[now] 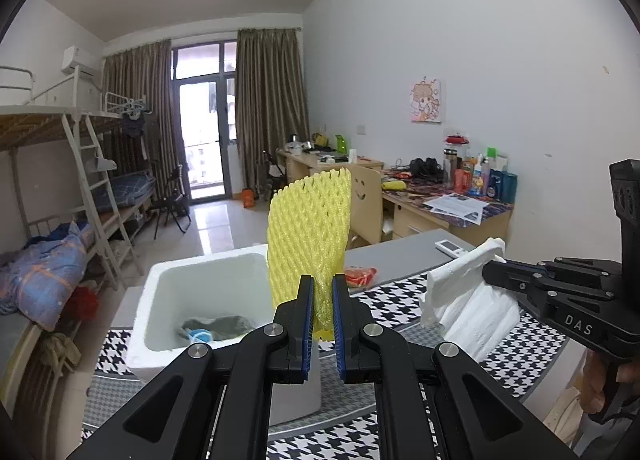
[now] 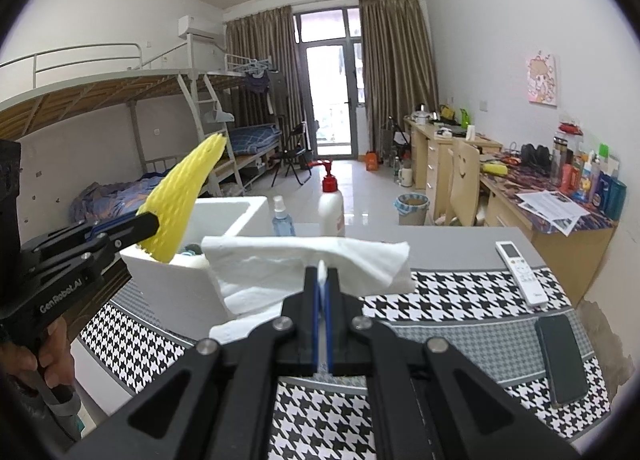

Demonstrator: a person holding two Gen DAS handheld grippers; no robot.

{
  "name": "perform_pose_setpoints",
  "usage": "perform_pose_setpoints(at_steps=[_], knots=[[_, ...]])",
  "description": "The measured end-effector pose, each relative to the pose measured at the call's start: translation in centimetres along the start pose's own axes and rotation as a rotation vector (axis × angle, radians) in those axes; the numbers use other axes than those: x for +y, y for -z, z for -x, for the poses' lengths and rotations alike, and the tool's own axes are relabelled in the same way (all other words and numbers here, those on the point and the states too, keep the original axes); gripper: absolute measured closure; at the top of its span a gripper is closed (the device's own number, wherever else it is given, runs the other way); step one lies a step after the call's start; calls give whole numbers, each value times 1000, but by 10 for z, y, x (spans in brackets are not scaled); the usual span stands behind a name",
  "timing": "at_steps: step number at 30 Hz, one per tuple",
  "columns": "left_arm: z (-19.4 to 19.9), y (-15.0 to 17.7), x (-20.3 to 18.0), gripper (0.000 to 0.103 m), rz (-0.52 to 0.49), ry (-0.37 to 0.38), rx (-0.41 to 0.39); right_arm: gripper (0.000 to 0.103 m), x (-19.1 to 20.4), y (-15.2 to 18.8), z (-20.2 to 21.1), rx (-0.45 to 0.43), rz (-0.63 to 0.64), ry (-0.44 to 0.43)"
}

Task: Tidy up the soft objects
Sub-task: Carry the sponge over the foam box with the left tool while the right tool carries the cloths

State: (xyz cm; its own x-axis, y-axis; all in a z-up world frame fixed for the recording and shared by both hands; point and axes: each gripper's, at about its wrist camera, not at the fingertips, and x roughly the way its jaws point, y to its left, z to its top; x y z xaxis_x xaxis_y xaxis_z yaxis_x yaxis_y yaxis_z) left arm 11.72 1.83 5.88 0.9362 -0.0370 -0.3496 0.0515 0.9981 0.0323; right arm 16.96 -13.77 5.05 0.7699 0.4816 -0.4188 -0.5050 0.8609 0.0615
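Note:
My left gripper [image 1: 322, 284] is shut on a yellow foam net sleeve [image 1: 308, 236] and holds it upright above the near right edge of a white foam box [image 1: 176, 284]. The box holds a grey soft item [image 1: 220, 327] at its bottom. My right gripper [image 2: 322, 274] is shut on a white paper towel [image 2: 304, 264], held above the houndstooth mat [image 2: 460, 300] just right of the box [image 2: 184, 272]. In the right wrist view the left gripper [image 2: 148, 221] holds the yellow sleeve [image 2: 180, 195] over the box. In the left wrist view the right gripper [image 1: 490, 268] holds the towel [image 1: 468, 296].
A lotion pump bottle [image 2: 331, 203] and a blue spray bottle [image 2: 283, 217] stand behind the box. A white remote [image 2: 522, 272] and a dark phone [image 2: 560, 358] lie at the right. An orange packet [image 1: 360, 276] lies behind the sleeve. Desks and chair stand beyond.

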Motion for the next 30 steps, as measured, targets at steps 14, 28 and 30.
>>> perform_pose_setpoints(at_steps=[14,28,30], knots=[[7,-4,22,94,36,-100,-23,99,22,-17,-16,-20,48,-97],[-4,-4,42,94,65,-176,7,99,38,-23,-27,-22,74,-150],[-6,-5,45,94,68,-182,10,99,39,-25,-29,-23,71,-156]])
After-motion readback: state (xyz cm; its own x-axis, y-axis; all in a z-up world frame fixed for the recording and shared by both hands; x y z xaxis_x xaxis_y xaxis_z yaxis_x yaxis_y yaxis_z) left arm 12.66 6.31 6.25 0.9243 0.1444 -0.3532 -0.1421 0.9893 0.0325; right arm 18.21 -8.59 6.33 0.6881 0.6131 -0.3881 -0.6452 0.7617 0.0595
